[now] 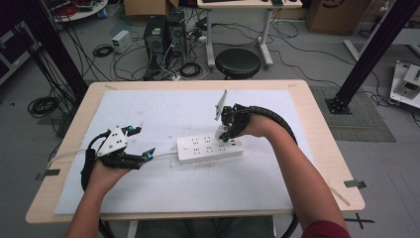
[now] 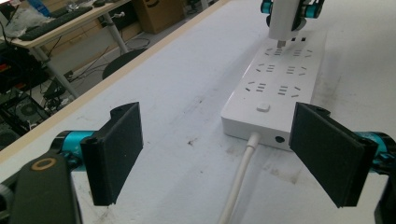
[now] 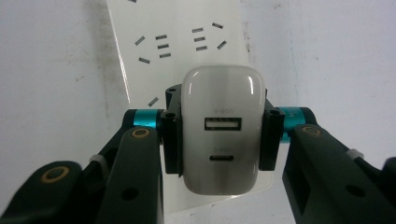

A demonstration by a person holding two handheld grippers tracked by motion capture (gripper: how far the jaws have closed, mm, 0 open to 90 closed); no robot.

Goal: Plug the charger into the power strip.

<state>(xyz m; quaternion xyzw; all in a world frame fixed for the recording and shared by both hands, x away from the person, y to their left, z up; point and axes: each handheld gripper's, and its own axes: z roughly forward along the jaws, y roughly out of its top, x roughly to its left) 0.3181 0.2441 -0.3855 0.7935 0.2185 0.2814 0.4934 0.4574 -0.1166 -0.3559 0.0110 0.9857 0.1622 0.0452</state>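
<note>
A white power strip (image 1: 210,147) lies across the middle of the white mat, its cable (image 2: 240,179) running left. My right gripper (image 1: 228,130) is shut on a white USB charger (image 3: 221,128), held upright just above the strip's far end; in the left gripper view the charger (image 2: 283,21) has its prongs just over a socket. The strip (image 3: 177,42) lies under the charger in the right gripper view. My left gripper (image 1: 143,157) stands open near the strip's cable end, with the strip (image 2: 275,88) ahead between its pads and nothing held.
A white mat (image 1: 148,188) covers most of the wooden table (image 1: 327,148). Beyond the table's far edge stand a black stool (image 1: 237,63), computer towers (image 1: 156,34) and tangled floor cables. A black frame post (image 1: 369,49) rises at the right.
</note>
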